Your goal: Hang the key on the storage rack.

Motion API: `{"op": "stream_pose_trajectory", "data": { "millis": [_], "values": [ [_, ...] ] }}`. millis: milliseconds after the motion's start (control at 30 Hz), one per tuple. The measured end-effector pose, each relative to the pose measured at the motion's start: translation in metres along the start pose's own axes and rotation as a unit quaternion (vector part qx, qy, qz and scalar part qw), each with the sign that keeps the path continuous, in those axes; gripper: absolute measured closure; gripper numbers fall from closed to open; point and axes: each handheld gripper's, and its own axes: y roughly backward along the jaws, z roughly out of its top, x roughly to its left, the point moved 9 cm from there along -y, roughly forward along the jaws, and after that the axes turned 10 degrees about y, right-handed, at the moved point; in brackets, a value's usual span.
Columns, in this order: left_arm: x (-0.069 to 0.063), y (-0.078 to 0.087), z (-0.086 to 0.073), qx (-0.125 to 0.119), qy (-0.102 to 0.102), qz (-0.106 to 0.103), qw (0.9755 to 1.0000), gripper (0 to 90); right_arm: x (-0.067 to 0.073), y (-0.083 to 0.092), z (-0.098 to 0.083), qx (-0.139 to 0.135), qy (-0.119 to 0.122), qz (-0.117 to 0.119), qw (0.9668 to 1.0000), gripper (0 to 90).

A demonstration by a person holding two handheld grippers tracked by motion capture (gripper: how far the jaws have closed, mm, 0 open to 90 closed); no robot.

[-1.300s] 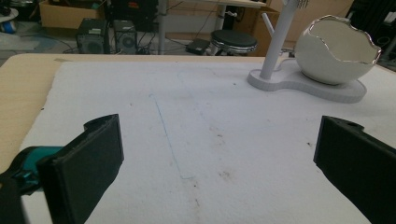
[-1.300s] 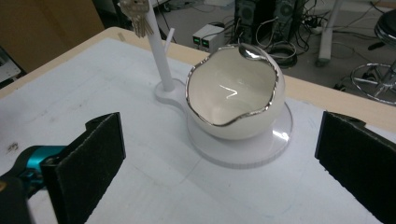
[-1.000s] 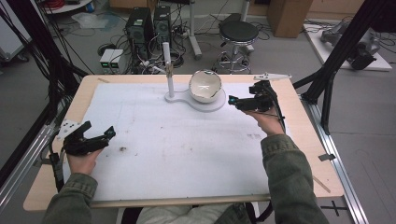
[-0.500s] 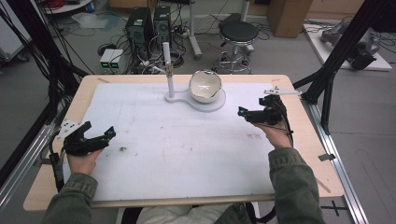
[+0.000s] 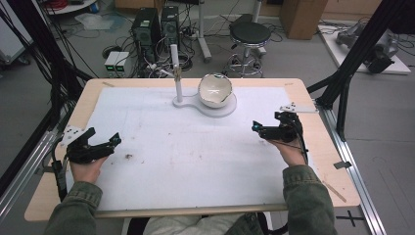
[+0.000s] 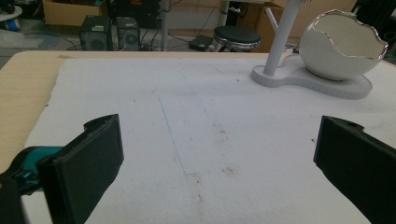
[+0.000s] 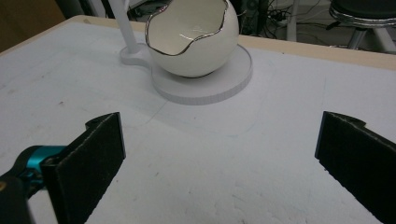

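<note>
Right tongs drawn back from the egg bowl, both tongs empty.

The right tongs (image 5: 258, 128), seen beside the bowl (image 5: 215, 90) a second ago, are now held well apart from it over the white mat (image 5: 195, 147), jaws spread wide and nothing between them. The left tongs (image 5: 110, 143) are kept at the near left of the worktop (image 5: 88, 98), likewise gaping and empty. The bowl is left upright on its round stand (image 5: 230, 108) at the far middle, next to the white post (image 5: 176, 73). The withdrawal suggests the placing is judged finished.
</note>
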Motion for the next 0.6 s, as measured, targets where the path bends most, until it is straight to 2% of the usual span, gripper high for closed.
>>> {"op": "stream_pose_trajectory", "data": {
  "millis": [367,467,600],
  "values": [
    [-0.001,0.0,-0.001,0.0,0.0,0.0,1.0,1.9,-0.005,0.007,-0.019,-0.01,-0.019,-0.022,0.9995,0.5],
    [-0.001,0.0,-0.001,0.002,-0.001,-0.001,1.0,1.9,-0.008,0.009,-0.025,-0.014,-0.025,-0.033,0.9991,0.5],
    [-0.001,0.0,-0.001,0.002,-0.002,-0.001,1.0,1.9,-0.013,0.014,-0.033,-0.027,-0.024,-0.06,0.9975,0.5]
  ]
}}
